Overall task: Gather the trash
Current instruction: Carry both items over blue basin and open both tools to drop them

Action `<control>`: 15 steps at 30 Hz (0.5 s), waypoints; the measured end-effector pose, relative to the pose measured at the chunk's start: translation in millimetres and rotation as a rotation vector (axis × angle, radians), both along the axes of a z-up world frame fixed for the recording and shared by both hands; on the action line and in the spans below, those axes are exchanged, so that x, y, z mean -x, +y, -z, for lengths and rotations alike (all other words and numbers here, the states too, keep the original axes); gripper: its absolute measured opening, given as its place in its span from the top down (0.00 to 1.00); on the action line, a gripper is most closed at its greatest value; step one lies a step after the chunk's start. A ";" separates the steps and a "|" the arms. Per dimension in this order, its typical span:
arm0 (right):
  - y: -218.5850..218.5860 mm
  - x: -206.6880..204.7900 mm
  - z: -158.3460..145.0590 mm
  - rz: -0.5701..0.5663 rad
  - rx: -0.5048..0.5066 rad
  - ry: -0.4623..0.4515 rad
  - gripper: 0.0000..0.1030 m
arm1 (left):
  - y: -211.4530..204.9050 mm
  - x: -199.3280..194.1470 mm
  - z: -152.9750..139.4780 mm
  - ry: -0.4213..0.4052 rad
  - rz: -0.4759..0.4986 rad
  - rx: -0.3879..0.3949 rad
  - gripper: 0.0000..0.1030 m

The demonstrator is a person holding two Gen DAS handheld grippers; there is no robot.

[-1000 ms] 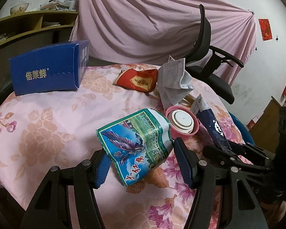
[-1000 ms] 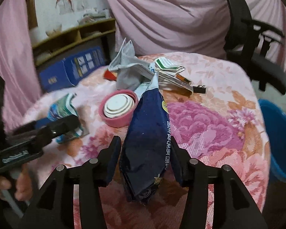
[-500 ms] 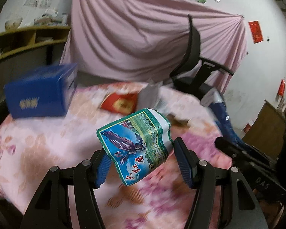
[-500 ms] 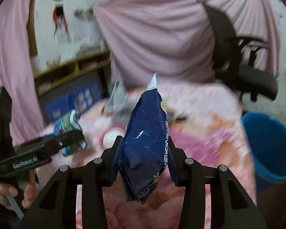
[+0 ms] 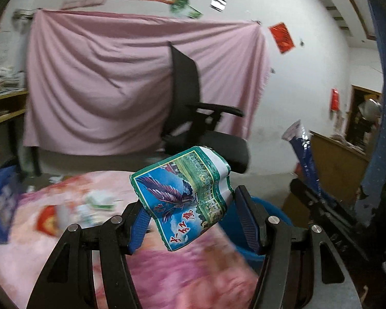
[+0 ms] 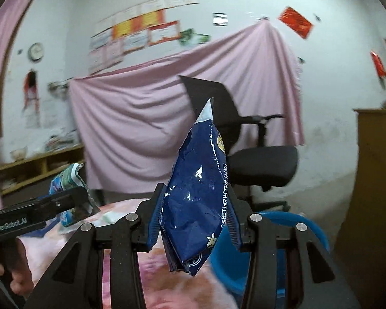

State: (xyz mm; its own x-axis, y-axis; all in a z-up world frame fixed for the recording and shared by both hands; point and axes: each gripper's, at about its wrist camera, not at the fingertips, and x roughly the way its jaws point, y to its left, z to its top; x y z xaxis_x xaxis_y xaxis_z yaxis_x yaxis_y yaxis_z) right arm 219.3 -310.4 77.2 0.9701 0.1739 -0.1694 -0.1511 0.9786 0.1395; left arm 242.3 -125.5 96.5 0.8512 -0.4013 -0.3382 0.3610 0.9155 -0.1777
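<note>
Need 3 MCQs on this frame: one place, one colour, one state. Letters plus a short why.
1. The blue bucket sits:
A. on the table
B. on the floor past the table edge
C. on the chair

2. The wrapper in the left gripper is mainly:
A. green and blue
B. yellow
C. black

3. The right gripper is:
A. open, nothing between the jaws
B. shut on the dark blue snack bag
C. resting on the table

Key: B, its rim shows below the tabletop; A, green border with a blue bird print; B, both pads press the bag.

A pink floral tablecloth (image 5: 182, 278) covers the table, with blurred litter (image 5: 90, 206) lying on it.
</note>
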 end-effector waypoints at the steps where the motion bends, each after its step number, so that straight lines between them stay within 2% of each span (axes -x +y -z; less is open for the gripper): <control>1: -10.0 -4.2 1.2 0.020 -0.012 0.011 0.60 | -9.0 -7.3 -0.1 0.008 0.017 0.001 0.45; 5: -43.9 -20.0 11.4 0.063 -0.053 0.066 0.60 | -48.2 -38.9 3.5 0.049 0.076 -0.022 0.45; 9: -62.9 -32.3 27.1 0.085 -0.077 0.119 0.60 | -78.0 -68.8 13.1 0.122 0.119 -0.047 0.45; 15: -84.7 -52.6 53.9 0.110 -0.153 0.218 0.58 | -110.8 -113.2 42.5 0.286 0.149 -0.052 0.44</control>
